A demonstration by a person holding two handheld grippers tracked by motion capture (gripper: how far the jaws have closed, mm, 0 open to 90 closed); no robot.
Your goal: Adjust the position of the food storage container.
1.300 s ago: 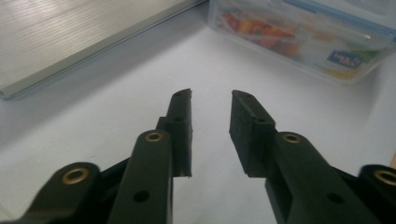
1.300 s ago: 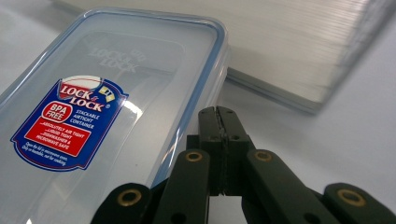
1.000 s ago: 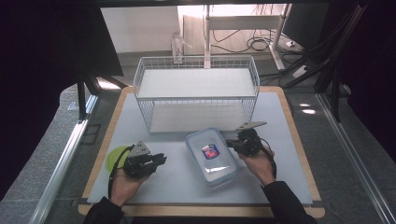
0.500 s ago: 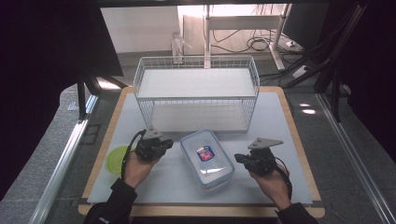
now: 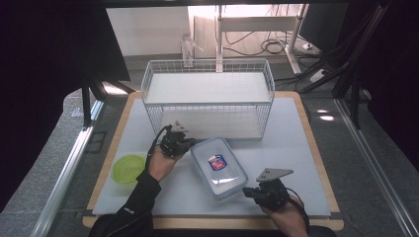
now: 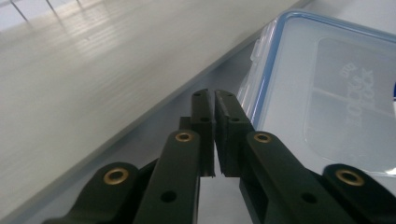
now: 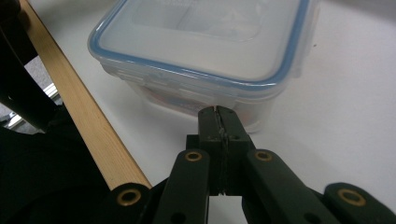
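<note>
Left tool (image 5: 184, 143): jaws nearly together with only a slit between them, having just been closing, nothing between them; it sits just beside the far left corner of the box (image 5: 219, 167).
Right tool (image 5: 253, 193): jaws pressed fully together, holding nothing; it lies low by the box's near right corner, aimed at the latch side.
Risk, box slides: with both tools narrowed to blunt tips, a push on a latch from one side alone would likely skid the box over the smooth bench (image 5: 276, 148), since nothing grips it.
Risk, tip slips: the latch flaps are thin and slick; a closed tip could glance off and jab the lid or bench.
Risk, lopsided press: if only one corner is worked, the lid may stay sealed on the other side and the box could tip.
Risk, neighbours: a hard shove away from the person would drive the box into the basket (image 5: 207, 94) just behind it.
Box, look: clear rectangular plastic, blue-seal lid on, embossed lettering, red-and-blue label showing near the middle.
Box, place: flat on the bench, skewed, between the tools, in front of the basket; green lid (image 5: 128, 169) well to its left.
</note>
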